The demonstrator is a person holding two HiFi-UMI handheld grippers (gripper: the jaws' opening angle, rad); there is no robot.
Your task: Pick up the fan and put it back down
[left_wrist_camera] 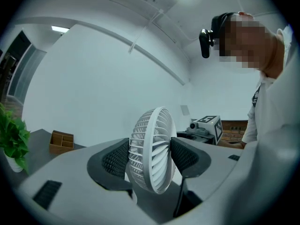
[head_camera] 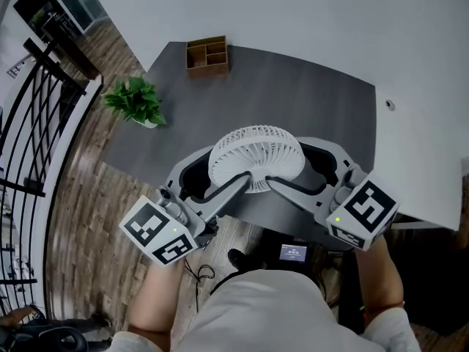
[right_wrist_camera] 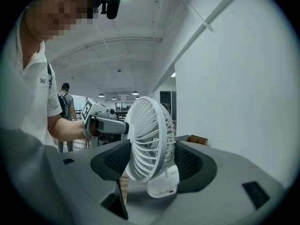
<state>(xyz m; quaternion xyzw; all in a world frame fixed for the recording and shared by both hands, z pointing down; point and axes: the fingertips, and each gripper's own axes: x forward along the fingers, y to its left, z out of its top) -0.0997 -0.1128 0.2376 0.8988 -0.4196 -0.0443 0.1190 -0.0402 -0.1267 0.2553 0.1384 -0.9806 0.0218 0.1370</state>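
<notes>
The white round fan [head_camera: 256,156] is held up over the near edge of the dark grey desk [head_camera: 293,94], between both grippers. My left gripper [head_camera: 231,169] comes in from the lower left and is shut on the fan's cage. My right gripper [head_camera: 286,163] comes in from the right, shut on the same cage. In the left gripper view the fan [left_wrist_camera: 152,149] stands edge-on between the two dark pads. In the right gripper view the fan [right_wrist_camera: 147,144] sits between the pads with its white base [right_wrist_camera: 161,184] hanging below.
A wooden organiser [head_camera: 207,53] stands at the desk's far edge and a potted green plant [head_camera: 135,101] at its left corner. A black railing [head_camera: 29,123] runs along the left. A small screen [head_camera: 293,253] sits below the desk edge.
</notes>
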